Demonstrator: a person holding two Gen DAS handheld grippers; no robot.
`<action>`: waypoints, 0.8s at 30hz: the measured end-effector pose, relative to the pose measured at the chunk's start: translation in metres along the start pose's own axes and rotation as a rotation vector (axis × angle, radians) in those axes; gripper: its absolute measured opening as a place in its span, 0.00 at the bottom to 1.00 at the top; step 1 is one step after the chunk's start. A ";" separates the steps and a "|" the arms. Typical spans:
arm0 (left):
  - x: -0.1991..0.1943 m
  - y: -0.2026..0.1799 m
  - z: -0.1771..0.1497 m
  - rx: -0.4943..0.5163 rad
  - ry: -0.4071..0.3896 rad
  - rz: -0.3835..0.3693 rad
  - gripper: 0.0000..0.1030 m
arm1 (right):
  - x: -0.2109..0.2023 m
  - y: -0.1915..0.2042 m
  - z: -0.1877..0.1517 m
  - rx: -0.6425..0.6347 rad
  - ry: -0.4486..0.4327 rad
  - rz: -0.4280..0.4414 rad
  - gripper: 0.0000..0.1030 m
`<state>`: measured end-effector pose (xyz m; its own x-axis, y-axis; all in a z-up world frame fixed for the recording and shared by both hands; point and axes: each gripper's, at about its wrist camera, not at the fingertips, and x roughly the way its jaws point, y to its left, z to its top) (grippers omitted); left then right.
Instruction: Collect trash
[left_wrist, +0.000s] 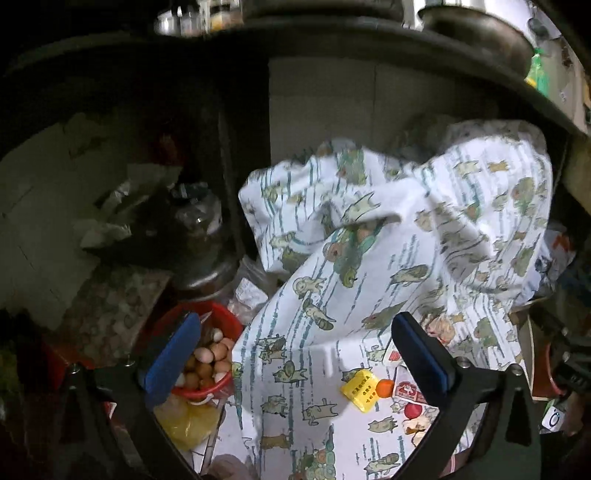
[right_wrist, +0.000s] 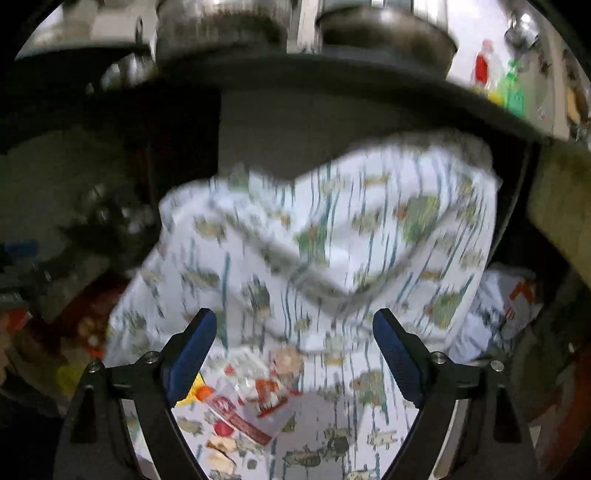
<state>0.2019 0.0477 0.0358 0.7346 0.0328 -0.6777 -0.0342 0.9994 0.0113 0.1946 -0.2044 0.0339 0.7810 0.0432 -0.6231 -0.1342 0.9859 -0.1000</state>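
White cloth printed with green cartoon animals and teal stripes (left_wrist: 369, 266): bunched high in the centre and upper right of the left wrist view, spread flatter toward the lower centre. Fills the middle of the right wrist view too (right_wrist: 332, 240), blurred there.

Trash items, lying on the flat lower part of the cloth:
- yellow square plastic tag with lettering (left_wrist: 360, 387), lower centre of the left view; touching it on the right, a small orange ball-like piece (left_wrist: 385, 388).
- red and white printed wrapper (left_wrist: 406, 393), just right of the orange piece, partly behind the right finger.
- round red piece (left_wrist: 412, 410), just below the wrapper.
- in the right view, red and white torn wrappers (right_wrist: 243, 410) in the lower centre, between the fingers nearer the left one; details blurred.

Left hand-held gripper (left_wrist: 295, 354): blue-padded fingers spread wide, nothing between them, hovering above the tag and wrapper.

Right hand-held gripper (right_wrist: 295, 354): blue-padded fingers spread wide, nothing held, above the wrappers.

Surroundings:
- red plastic bowl of brown and white eggs (left_wrist: 207, 354), lower left of the left view, beside the cloth edge, partly behind the left finger.
- yellow plastic bag (left_wrist: 188, 417), just below the bowl.
- dark shelf edge (left_wrist: 369, 40) across the top, steel pots (left_wrist: 476, 22) standing on it.
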 end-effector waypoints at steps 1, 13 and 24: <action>0.008 0.000 0.001 -0.006 0.020 -0.004 1.00 | 0.010 -0.001 -0.002 0.007 0.015 -0.004 0.85; 0.143 -0.003 -0.043 -0.150 0.607 -0.158 0.99 | 0.065 -0.013 -0.013 0.109 0.108 -0.089 0.85; 0.187 -0.044 -0.079 -0.205 0.754 -0.324 0.40 | 0.099 -0.028 -0.027 0.138 0.274 -0.021 0.72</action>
<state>0.2873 0.0084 -0.1498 0.0832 -0.3461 -0.9345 -0.0758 0.9328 -0.3523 0.2587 -0.2321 -0.0460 0.5863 -0.0043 -0.8101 -0.0206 0.9996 -0.0203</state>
